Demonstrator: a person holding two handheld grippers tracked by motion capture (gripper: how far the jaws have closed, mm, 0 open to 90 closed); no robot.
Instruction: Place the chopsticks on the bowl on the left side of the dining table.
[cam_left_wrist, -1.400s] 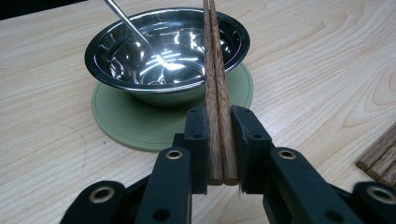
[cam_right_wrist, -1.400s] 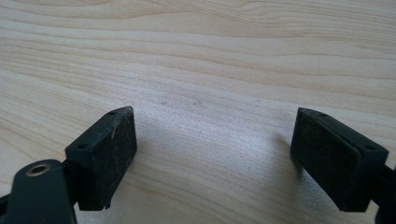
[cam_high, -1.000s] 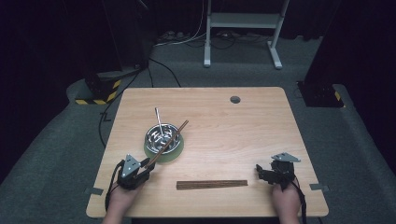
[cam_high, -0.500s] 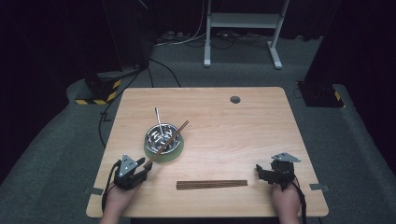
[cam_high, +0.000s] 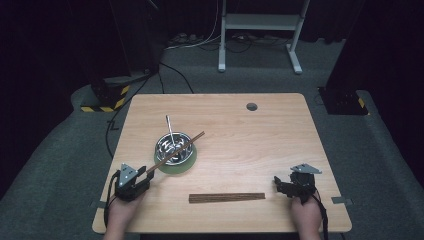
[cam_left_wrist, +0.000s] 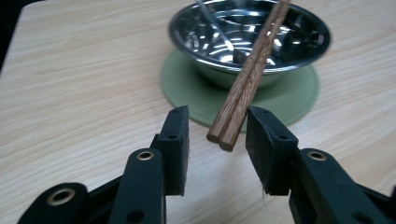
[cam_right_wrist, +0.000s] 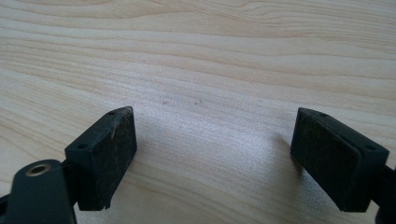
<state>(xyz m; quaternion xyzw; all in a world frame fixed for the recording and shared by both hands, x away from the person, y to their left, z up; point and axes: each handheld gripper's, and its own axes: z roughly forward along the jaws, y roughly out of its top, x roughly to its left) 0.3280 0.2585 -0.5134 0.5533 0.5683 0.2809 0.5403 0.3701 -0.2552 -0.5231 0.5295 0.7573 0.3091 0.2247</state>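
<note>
2 chopsticks (cam_left_wrist: 247, 79) lean across the steel bowl (cam_high: 173, 145) at centre left of the high view, their long axis running down to my left gripper (cam_left_wrist: 217, 137), whose half-open jaws flank the near ends without touching, gripping nothing.
</note>
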